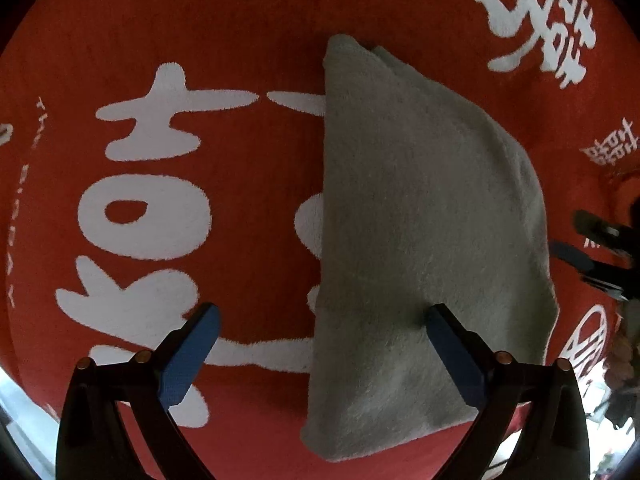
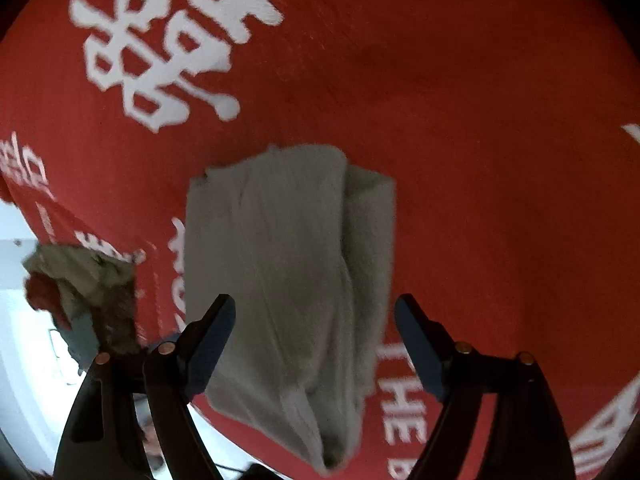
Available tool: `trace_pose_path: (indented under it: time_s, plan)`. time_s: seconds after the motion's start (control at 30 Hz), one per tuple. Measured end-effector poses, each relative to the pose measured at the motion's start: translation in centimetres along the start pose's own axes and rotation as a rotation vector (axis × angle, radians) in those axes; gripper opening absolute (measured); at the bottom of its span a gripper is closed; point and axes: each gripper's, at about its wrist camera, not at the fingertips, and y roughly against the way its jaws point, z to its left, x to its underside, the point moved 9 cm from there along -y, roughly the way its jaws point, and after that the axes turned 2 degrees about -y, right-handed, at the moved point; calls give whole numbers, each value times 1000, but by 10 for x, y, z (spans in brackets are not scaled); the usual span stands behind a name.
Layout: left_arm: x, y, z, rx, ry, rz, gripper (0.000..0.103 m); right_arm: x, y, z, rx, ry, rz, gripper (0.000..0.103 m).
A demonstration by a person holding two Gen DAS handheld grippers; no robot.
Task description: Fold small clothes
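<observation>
Red cloth (image 1: 248, 20) with white lettering covers table. My left tongs (image 1: 323, 336) spread wide, straddling folded grey towel's (image 1: 420, 208) left edge. My right tongs (image 2: 315, 340) gape above same towel, gripping nothing. Crumpled clothes pile (image 2: 88, 288) far left.

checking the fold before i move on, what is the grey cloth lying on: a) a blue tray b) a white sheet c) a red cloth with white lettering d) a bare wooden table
c: the folded grey cloth lies flat on a red cloth with white lettering, which shows around it in both wrist views.
</observation>
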Motion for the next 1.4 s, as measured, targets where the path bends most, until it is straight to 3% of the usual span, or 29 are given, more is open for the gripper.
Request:
trace_pose_path:
  time_s: [0.03, 0.13, 0.47, 0.83, 0.9, 0.97, 1.0, 1.4]
  plan:
    - [-1, -1, -1, 4, 1, -1, 103, -6, -10, -1, -20, -20, 17, 73]
    - [-3, -4, -5, 11, -9, 6, 103, -8, -28, -9, -22, -61, 73, 8]
    - [-12, -18, -27, 4, -46, 37, 103, -5, -22, -16, 24, 19, 82, 8]
    - [-6, -23, -38, 0, -45, 39, 103, 8, -4, -37, -24, -50, 88, 12]
    - [1, -23, -34, -2, -50, 38, 103, 8, -1, -39, -19, -52, 80, 19]
    - [1, -24, -35, -4, -52, 38, 103, 8, 1, -40, -16, -49, 77, 52]
    - [3, -24, -36, -4, -52, 38, 103, 8, 2, -39, -18, -45, 76, 56]
    - [4, -24, -44, 5, -60, 37, 103, 9, -6, -35, -34, -26, 94, 59]
